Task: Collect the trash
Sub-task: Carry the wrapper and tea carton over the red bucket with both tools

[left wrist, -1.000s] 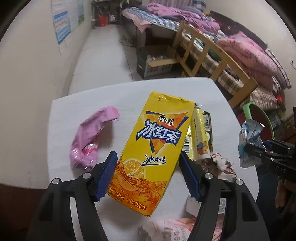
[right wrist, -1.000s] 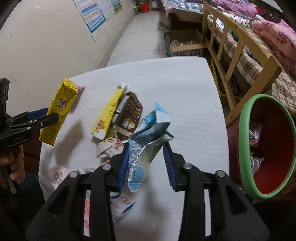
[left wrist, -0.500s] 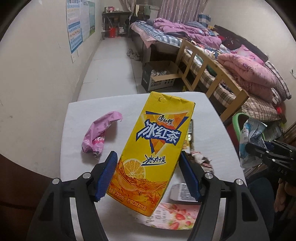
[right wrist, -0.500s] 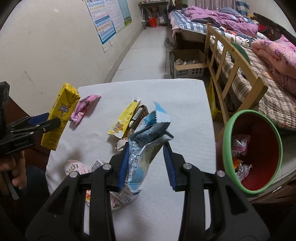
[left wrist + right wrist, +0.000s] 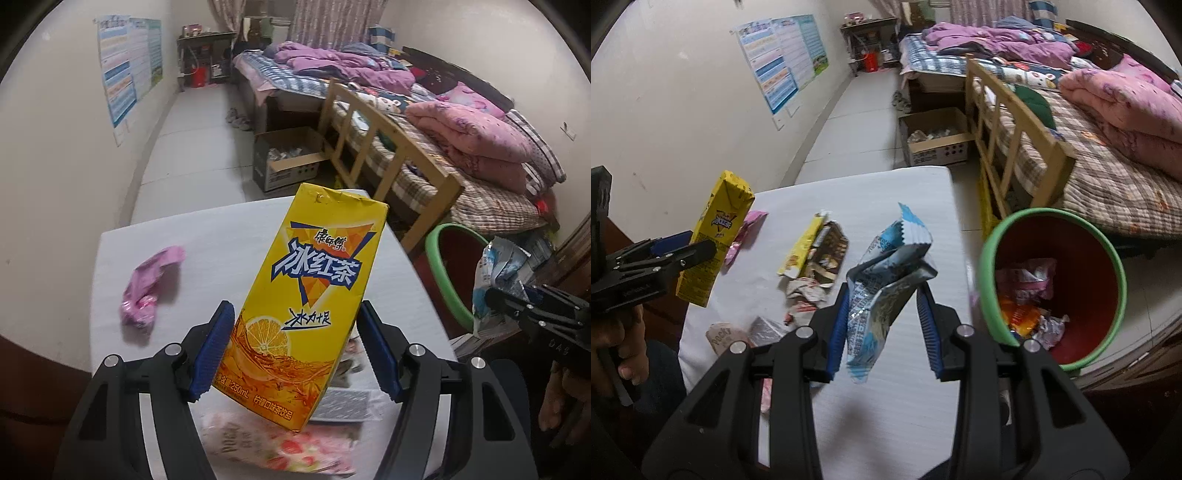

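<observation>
My left gripper point(image 5: 295, 347) is shut on a yellow iced-tea carton point(image 5: 310, 295), held upright above the white table point(image 5: 229, 251). The same yellow iced-tea carton point(image 5: 714, 236) shows at the left of the right wrist view. My right gripper point(image 5: 882, 325) is shut on a crumpled blue-and-silver snack bag point(image 5: 886, 288), lifted over the table's right side. The snack bag point(image 5: 495, 273) also appears at the right edge of the left wrist view. A red bin with a green rim point(image 5: 1052, 291) stands beside the table, with wrappers inside.
On the table lie a pink wrapper point(image 5: 147, 291), a yellow wrapper point(image 5: 803, 247), a brown packet point(image 5: 831, 254), crumpled paper point(image 5: 805, 291) and a strawberry Pocky bag point(image 5: 266, 443). A wooden bed frame point(image 5: 1008, 147) and a cardboard box point(image 5: 934, 144) stand beyond the table.
Both grippers have risen and drawn back from the table with their loads still held. More of the room and the red bin have come into view.
</observation>
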Demonstrator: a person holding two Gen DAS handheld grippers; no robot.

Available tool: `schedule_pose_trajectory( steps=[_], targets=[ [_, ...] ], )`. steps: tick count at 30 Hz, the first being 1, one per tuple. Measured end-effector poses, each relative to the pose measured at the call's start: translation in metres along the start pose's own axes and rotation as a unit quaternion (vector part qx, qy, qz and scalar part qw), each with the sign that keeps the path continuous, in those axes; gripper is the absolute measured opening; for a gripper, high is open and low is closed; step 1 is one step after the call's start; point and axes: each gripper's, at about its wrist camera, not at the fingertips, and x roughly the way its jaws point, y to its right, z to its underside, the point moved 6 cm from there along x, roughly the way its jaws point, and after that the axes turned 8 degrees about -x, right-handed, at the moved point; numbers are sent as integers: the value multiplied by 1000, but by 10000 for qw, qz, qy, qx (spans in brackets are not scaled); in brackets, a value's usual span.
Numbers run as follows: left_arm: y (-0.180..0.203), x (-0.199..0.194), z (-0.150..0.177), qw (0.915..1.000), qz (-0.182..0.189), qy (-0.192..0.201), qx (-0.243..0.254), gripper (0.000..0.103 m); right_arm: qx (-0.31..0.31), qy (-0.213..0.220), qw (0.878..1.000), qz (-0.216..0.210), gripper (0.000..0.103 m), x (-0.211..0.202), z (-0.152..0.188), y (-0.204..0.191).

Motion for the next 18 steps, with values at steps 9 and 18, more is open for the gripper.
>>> schedule_pose_trajectory(
  steps=[9,18],
  targets=[
    [75,20,-12,9986,301,-48,430,65,307,145,9985,437,35,-23,6,68],
    [154,40,-22,9942,572,-152,903,65,712,205,9949,690,35,-34,17,136]
  ],
)
